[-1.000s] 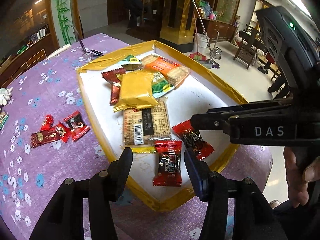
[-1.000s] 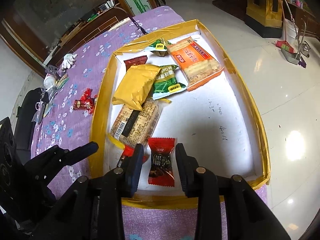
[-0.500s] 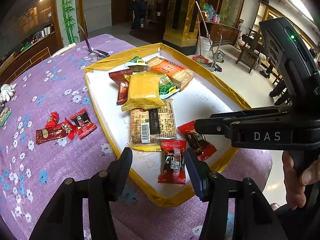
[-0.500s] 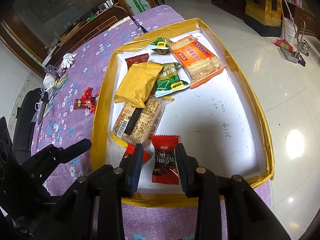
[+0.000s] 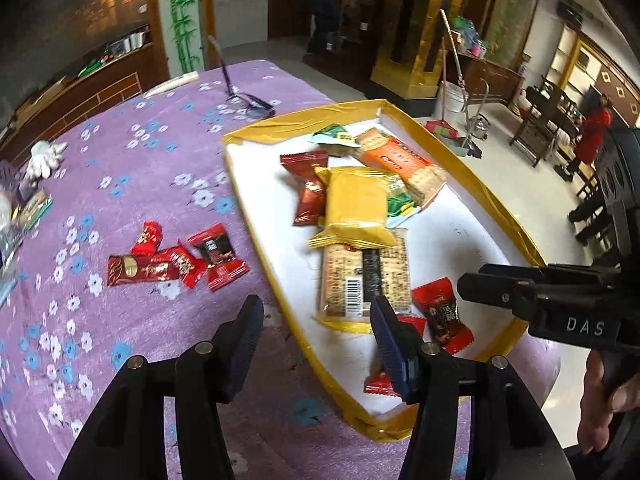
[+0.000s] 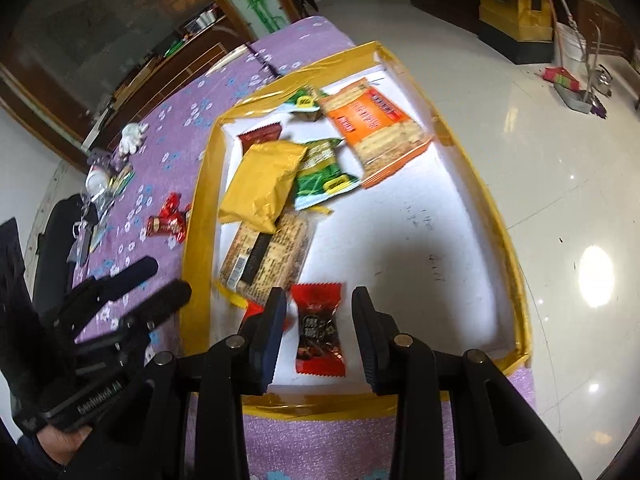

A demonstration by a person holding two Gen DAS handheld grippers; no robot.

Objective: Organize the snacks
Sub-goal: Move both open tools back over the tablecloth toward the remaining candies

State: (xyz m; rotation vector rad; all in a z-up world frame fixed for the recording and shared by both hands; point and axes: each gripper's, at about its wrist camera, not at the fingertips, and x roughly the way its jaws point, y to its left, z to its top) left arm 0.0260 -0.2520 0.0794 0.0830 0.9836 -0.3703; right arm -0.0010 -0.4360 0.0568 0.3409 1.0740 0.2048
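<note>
A white tray with a yellow taped rim (image 5: 256, 224) (image 6: 204, 216) lies on the purple flowered cloth. It holds a yellow packet (image 5: 356, 208), a clear cracker pack (image 5: 368, 276), an orange cracker pack (image 5: 400, 160) and green and dark red packets. My right gripper (image 6: 318, 312) (image 5: 472, 286) hovers over a red candy (image 6: 318, 328) (image 5: 440, 316) near the tray's near end, with its fingers narrowly apart and clear of the wrapper. My left gripper (image 5: 316, 320) (image 6: 166, 278) is open and empty over the tray's left rim. Several red candies (image 5: 176, 264) (image 6: 168, 224) lie loose on the cloth.
Another red candy (image 5: 384, 380) lies partly hidden behind my left gripper's right finger. Glasses (image 5: 248, 100) and a white glove (image 5: 44, 156) lie farther back on the cloth. A tiled floor drops off beyond the tray's right side. A person's hand (image 5: 612, 392) holds the right gripper.
My left gripper has shifted left, from over the tray's near corner to over its left rim and the cloth. The right gripper has stayed above the red candy.
</note>
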